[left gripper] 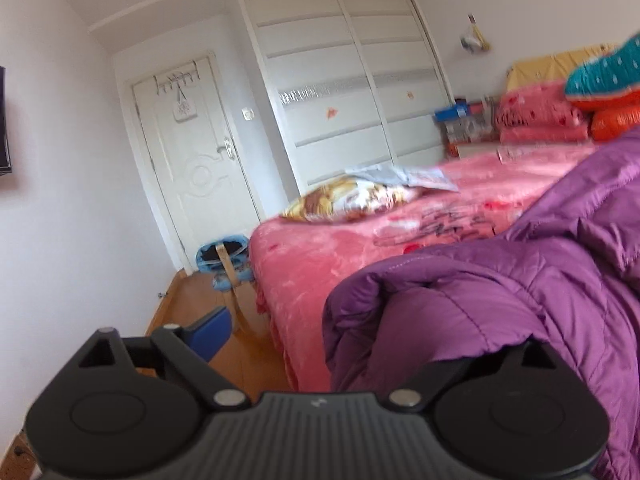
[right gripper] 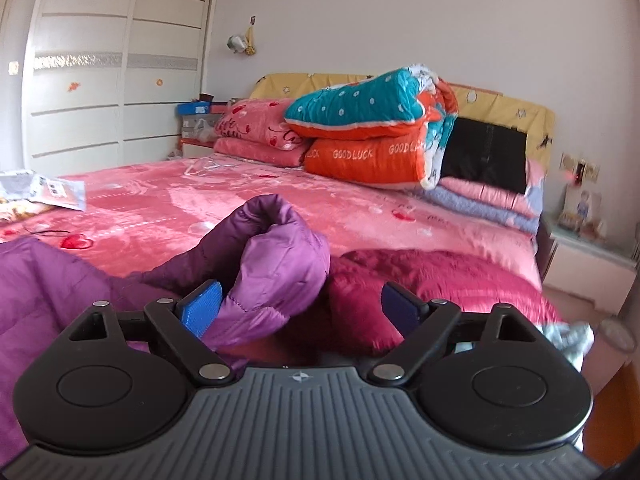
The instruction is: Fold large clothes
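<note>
R gripper [right gripper: 298, 306] fingers apart, straddling purple jacket [right gripper: 276, 256] sleeve on bed [right gripper: 168, 200]; L gripper [left gripper: 344, 340] prob. wide too, approaching hem; next: clamping, folding inward

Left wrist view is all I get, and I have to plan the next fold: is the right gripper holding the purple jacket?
Observer: No. The right gripper is open. The purple jacket sleeve lies between its fingers, against its left pad only.
Operator: Is anything else underneath it?
Observer: A dark red garment lies beside the sleeve on the bed.
Operator: What's past the bed on that side?
Observer: A white bedside table stands next to the headboard.
</note>
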`<state>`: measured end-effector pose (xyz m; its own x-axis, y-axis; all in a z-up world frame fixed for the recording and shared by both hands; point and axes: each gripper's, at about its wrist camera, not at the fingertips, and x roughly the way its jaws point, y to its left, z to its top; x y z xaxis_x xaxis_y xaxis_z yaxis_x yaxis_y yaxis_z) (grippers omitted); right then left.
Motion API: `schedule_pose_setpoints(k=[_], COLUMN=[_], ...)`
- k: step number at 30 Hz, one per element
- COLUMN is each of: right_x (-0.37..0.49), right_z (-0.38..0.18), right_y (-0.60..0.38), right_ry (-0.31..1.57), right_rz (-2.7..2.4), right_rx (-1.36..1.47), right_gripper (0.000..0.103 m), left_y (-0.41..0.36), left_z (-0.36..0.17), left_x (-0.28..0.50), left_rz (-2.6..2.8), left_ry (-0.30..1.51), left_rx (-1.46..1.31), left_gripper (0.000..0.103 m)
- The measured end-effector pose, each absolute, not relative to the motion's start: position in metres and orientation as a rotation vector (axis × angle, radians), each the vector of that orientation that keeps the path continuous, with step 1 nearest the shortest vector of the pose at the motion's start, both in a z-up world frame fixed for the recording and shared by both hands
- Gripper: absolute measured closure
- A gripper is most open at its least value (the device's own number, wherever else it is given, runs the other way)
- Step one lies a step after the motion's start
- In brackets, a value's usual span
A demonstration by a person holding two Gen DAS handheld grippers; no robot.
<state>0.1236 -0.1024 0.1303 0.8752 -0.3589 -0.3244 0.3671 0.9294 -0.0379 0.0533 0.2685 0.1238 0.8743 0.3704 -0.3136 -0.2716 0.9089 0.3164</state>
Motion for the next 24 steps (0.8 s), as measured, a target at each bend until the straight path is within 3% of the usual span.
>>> schedule_pose_setpoints(k=[7, 15, 24], right_x=[0.062, 0.01, 0.015], right_z=[0.098, 0.024, -0.027], right_y=[-0.123, -0.141, -0.165], right_ry=[0.368, 0.45, 0.5], right_rz=[-0.388, -0.286, -0.174], right_rx=[0.228, 0.563, 0.795], right_gripper=[0.0, 0.0, 0.0], left_y=[0.27, 0.267, 0.265], left_z=[0.126, 0.125, 0.134], left_x=[0.04, -0.002, -0.074], left_rz=[0.33, 0.265, 0.209], left_ry=[0.44, 0.489, 0.525], left_rx=[0.285, 0.281, 0.246], left_gripper=[0.008, 0.009, 0.009])
